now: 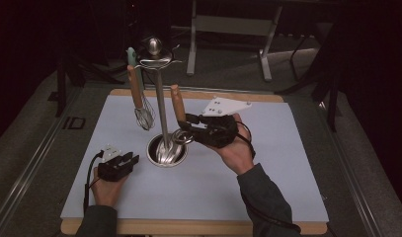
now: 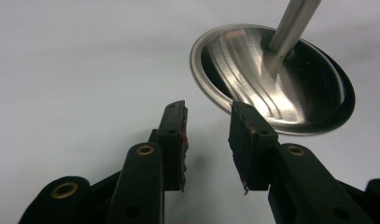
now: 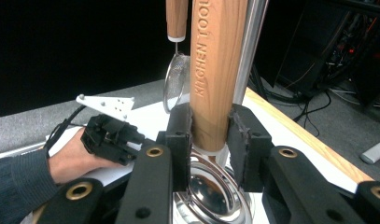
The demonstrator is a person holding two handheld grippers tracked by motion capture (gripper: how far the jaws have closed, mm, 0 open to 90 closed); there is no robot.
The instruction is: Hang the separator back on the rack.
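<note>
The right gripper is clamped on a wooden handle. Its two black jaws press on the low end of that handle, one on each side. The handle stands almost straight up between them. It has the words "KITCHEN TOOL" cut into the wood. Right under the jaws you can see the shiny metal part of the tool, down in the round base. What kind of tool it is I cannot tell.

Just behind the handle, past the right gripper, stands the shiny pole of the metal stand. The pole rises from a round silver base that sits on the white worktop. A whisk with a wooden handle hangs from the top of the stand, on the far side of the pole from the right gripper.

The left gripper is loose. Its jaws stand apart and there is nothing between them. It rests low over the worktop. The round base is just in front of it, a little to one side, and the tip of one jaw is very near the rim. The person's left hand holds this gripper, well apart from the right gripper.
</note>
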